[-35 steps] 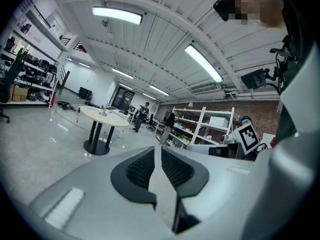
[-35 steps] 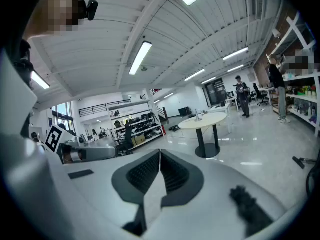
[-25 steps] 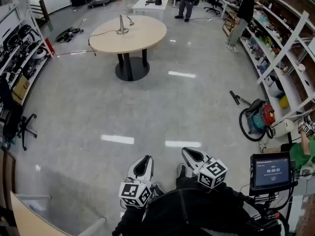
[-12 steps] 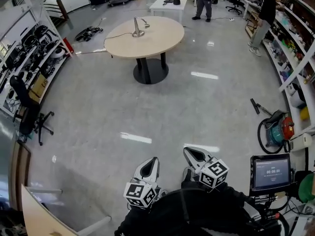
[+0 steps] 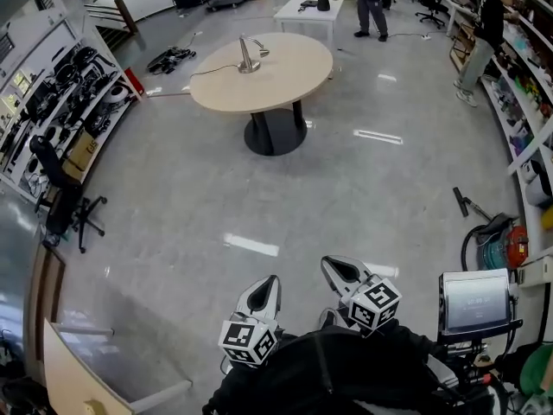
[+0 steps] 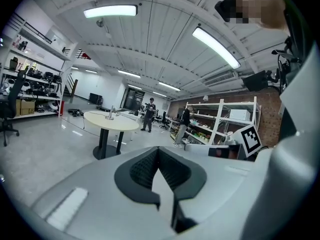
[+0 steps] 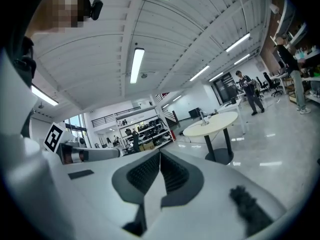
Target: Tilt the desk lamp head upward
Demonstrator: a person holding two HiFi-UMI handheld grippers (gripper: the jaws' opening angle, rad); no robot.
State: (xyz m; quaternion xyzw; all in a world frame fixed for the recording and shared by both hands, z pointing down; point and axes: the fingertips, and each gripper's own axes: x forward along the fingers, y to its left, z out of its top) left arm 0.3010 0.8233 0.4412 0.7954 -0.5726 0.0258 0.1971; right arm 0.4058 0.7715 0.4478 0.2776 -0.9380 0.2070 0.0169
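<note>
The silver desk lamp (image 5: 249, 54) stands on a round beige table (image 5: 285, 76) far across the floor, its cord trailing off to the left. Both grippers are held low in front of the person, a long way short of the table. My left gripper (image 5: 262, 284) is shut with nothing between its jaws; its own view shows the lamp (image 6: 112, 113) small on the table (image 6: 117, 124) beyond the closed jaws (image 6: 158, 150). My right gripper (image 5: 338, 269) is likewise shut and empty; the lamp (image 7: 202, 116) and table (image 7: 212, 125) lie far ahead of its jaws (image 7: 160, 155).
Shelving (image 5: 52, 102) and an office chair (image 5: 65, 201) line the left side. A vacuum cleaner (image 5: 497, 249) and a tablet screen (image 5: 473, 301) are at the right. A white square table (image 5: 307, 11) and two standing people (image 5: 371, 3) are behind the round table.
The head view has moved forward and swung left: the table and lamp now sit further right and a little lower. Both grippers keep their place in the view.
</note>
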